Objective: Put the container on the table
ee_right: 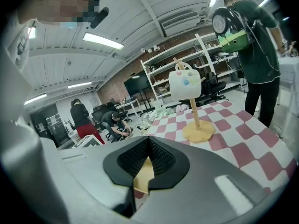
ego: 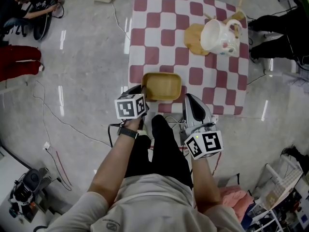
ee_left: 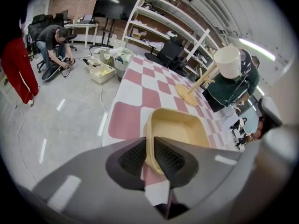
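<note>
A shallow yellow container [ego: 161, 86] sits at the near edge of the red-and-white checkered table [ego: 169, 18]. My left gripper [ego: 143, 92] is shut on its left rim. In the left gripper view that rim [ee_left: 149, 146] stands between the two black pads, and the container [ee_left: 180, 129] stretches away over the cloth. My right gripper [ego: 189, 98] is just off the container's right corner, apart from it. In the right gripper view its jaws [ee_right: 148, 141] are shut tip to tip, and a sliver of the container [ee_right: 142, 176] shows below them.
A white mug [ego: 219, 35] hangs on a wooden stand [ego: 194, 38] at the table's far right. A person in black [ego: 280, 30] stands by the right edge. Another person [ego: 34, 6] crouches on the floor at the far left, and cables [ego: 63, 124] trail across it.
</note>
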The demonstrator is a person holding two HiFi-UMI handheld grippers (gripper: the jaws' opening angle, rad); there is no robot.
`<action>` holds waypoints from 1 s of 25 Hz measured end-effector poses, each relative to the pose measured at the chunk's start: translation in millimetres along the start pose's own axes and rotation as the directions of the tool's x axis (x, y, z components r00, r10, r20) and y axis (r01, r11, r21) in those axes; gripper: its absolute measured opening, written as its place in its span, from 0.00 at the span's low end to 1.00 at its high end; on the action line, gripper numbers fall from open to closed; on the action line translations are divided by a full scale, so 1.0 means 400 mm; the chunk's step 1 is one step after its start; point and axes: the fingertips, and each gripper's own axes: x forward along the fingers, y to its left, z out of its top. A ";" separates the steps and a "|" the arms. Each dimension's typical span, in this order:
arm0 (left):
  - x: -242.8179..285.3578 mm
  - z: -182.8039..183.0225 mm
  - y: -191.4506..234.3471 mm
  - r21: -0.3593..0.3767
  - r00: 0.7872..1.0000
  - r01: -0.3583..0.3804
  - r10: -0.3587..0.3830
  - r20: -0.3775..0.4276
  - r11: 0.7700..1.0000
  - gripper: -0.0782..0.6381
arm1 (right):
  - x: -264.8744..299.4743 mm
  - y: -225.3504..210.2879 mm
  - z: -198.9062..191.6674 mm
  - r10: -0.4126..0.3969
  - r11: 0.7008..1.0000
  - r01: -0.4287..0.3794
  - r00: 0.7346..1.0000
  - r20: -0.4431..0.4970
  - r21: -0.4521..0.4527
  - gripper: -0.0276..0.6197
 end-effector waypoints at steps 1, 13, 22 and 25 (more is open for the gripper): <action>-0.007 0.004 -0.002 0.003 1.000 -0.001 0.001 0.006 1.000 0.14 | -0.003 0.002 0.002 0.000 1.000 0.000 1.000 0.003 -0.001 0.06; -0.233 0.089 -0.062 0.084 0.989 0.031 -0.043 0.144 0.996 0.13 | -0.067 0.128 0.072 0.014 0.999 -0.013 1.000 0.024 -0.031 0.06; -0.429 0.117 -0.174 0.216 0.961 0.122 -0.170 0.218 0.969 0.12 | -0.145 0.248 0.146 0.012 0.997 -0.007 0.998 0.058 -0.077 0.06; -0.497 0.120 -0.209 0.264 0.948 0.145 -0.210 0.238 0.953 0.12 | -0.173 0.292 0.167 0.011 0.995 -0.004 0.997 0.076 -0.095 0.06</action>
